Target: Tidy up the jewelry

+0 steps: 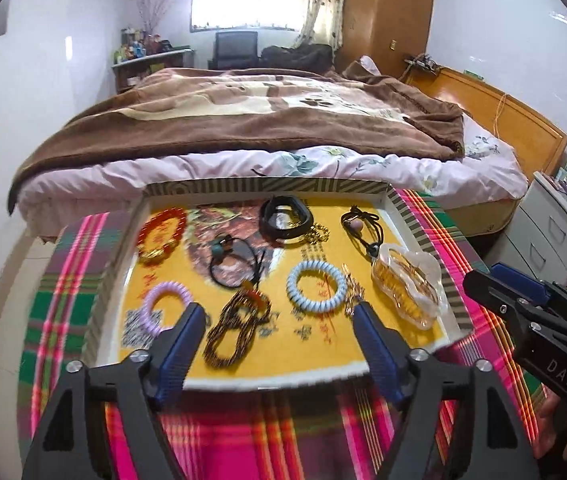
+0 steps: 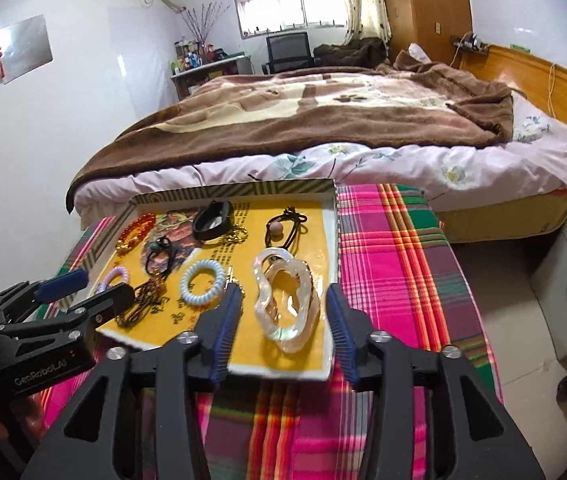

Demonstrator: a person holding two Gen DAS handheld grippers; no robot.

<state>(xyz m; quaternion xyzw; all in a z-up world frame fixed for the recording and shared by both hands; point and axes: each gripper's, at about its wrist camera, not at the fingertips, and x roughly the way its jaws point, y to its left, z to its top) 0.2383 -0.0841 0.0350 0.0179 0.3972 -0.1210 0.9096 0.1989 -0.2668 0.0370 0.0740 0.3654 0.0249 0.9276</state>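
Note:
A shallow tray with a yellow liner holds the jewelry: an orange bead bracelet, a black band, a blue coil tie, a lilac coil tie, a brown bead necklace and a clear wavy glass dish. My left gripper is open just above the tray's near part, over the brown necklace. My right gripper is open, its fingers on either side of the glass dish without touching it. The left gripper also shows in the right wrist view.
The tray rests on a pink and green plaid cloth over a small table. A bed with a brown blanket stands right behind it. A grey drawer unit is at the right.

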